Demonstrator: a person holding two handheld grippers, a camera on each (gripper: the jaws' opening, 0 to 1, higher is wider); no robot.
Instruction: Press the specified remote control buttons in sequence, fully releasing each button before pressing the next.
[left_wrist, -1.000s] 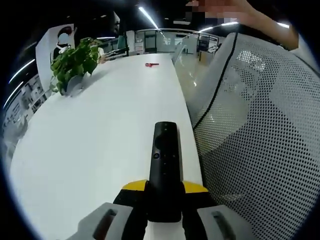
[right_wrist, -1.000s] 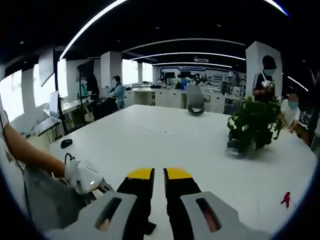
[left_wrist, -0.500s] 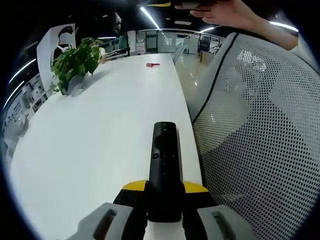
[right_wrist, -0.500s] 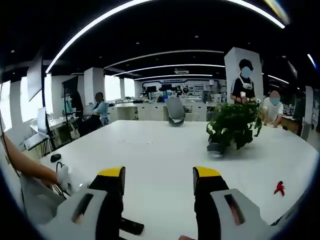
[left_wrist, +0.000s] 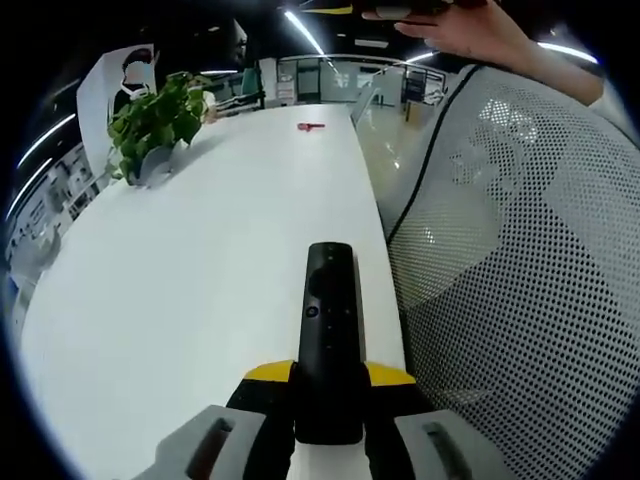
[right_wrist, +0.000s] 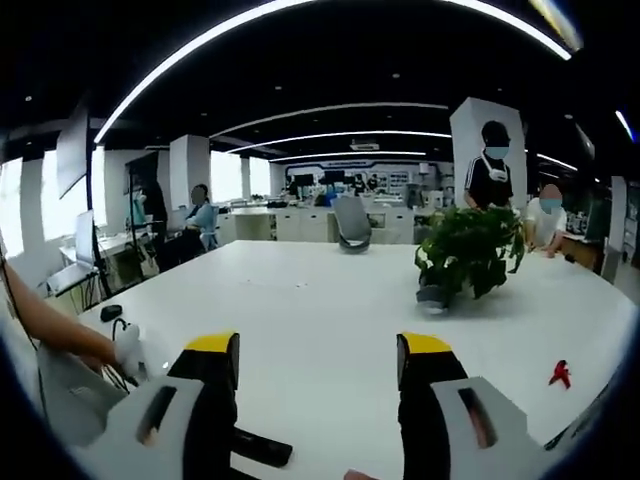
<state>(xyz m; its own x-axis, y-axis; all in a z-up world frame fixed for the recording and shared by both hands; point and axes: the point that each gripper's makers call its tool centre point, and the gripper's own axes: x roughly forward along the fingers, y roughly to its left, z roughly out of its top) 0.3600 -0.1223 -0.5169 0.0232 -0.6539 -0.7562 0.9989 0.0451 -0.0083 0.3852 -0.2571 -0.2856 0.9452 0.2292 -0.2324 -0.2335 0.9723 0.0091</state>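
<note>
Black remote control (left_wrist: 329, 340) is clamped in the left tool (left_wrist: 330, 385); right tool (right_wrist: 318, 362) is spread apart (a press at its far end could tip it loose).

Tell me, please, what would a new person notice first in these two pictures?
First, the black remote control, clamped between the yellow-tipped jaws of the left gripper over the long white table. Next, the white mesh chair back close beside it. In the right gripper view, the right gripper is wide open, with a potted plant standing farther along the table.
</note>
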